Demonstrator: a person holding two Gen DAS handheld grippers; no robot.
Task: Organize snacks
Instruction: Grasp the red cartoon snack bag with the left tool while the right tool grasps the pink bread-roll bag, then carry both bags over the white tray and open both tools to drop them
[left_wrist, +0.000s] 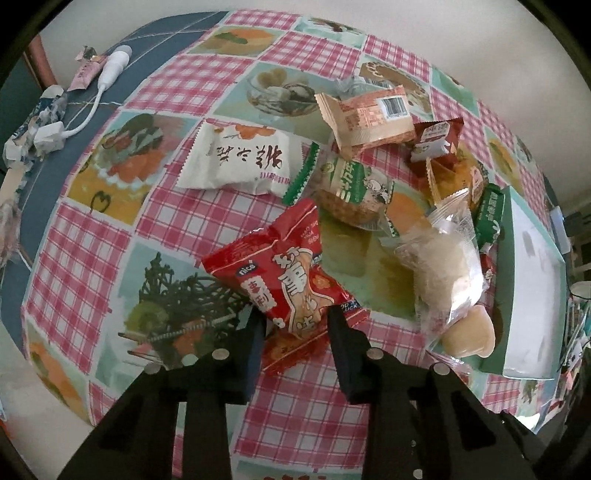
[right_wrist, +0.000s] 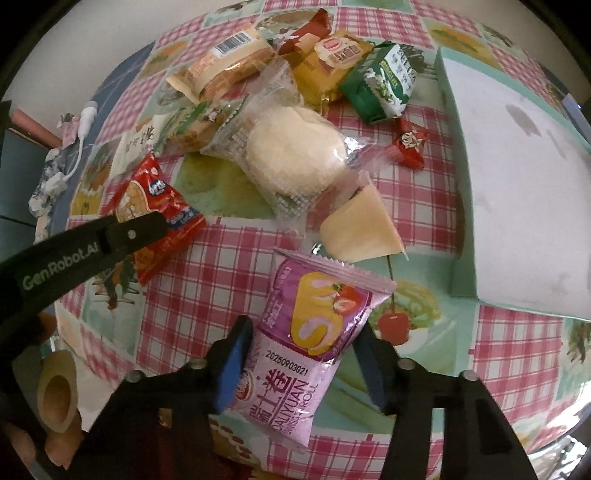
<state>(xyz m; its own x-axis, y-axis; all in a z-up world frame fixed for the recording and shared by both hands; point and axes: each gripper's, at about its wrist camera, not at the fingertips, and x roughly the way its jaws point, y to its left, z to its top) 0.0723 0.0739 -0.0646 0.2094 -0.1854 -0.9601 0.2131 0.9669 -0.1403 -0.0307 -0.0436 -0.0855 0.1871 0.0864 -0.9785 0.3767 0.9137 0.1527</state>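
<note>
On the checked tablecloth lies a heap of snack packets. My left gripper (left_wrist: 297, 328) is shut on the lower end of a red snack packet (left_wrist: 280, 273); one of its fingers (right_wrist: 140, 230) shows lying across that red packet (right_wrist: 155, 206) in the right wrist view. My right gripper (right_wrist: 303, 356) is shut on a purple Swiss roll packet (right_wrist: 306, 332), with the blue pads pressing its two sides. Just beyond it lie a pale yellow wedge (right_wrist: 358, 229) and a clear bag with a pale bun (right_wrist: 295, 155). A mint-green box (right_wrist: 452, 166) with a white inside stands open at the right.
Further back lie a white packet (left_wrist: 236, 158), a tan barcode packet (right_wrist: 221, 66), an orange packet (right_wrist: 332, 62), a green packet (right_wrist: 384, 85) and a small red sweet (right_wrist: 406, 144). A white cable (left_wrist: 110, 70) and crumpled wrappers (left_wrist: 37, 129) rest on the blue surface at the far left.
</note>
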